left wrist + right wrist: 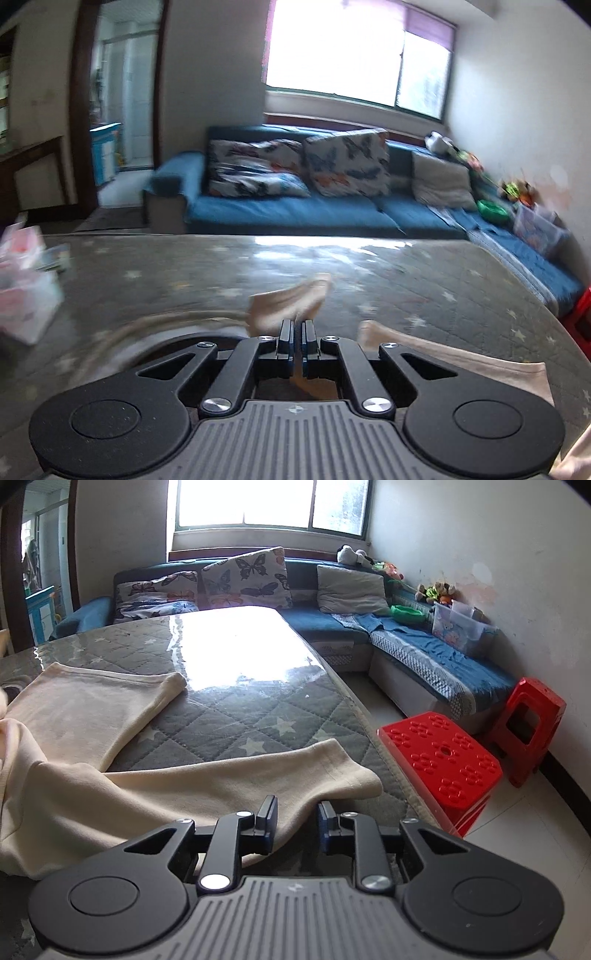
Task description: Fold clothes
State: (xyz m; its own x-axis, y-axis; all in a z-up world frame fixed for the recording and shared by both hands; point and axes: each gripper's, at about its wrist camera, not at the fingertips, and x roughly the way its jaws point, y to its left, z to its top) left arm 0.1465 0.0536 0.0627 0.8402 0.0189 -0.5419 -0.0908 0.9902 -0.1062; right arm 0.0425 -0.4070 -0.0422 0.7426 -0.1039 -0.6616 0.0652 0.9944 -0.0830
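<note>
A cream garment point(221, 786) lies spread on the grey star-quilted table point(236, 716), with two long cuffed ends point(92, 705) pointing towards the window. In the right wrist view my right gripper point(297, 805) hovers at the near end's lower edge. Its jaws stand apart, the cloth lying under and between them without being pinched. In the left wrist view my left gripper point(299, 325) is shut on a fold of the cream garment point(288, 302), which sticks up past the fingertips above the table point(184, 288). More of the cloth point(461, 358) trails to the right.
A white-and-pink pack point(26, 288) sits at the table's left edge. Two red plastic stools point(439, 760) point(532, 720) stand on the floor right of the table. A blue corner sofa point(424, 646) with cushions runs behind and along the right wall.
</note>
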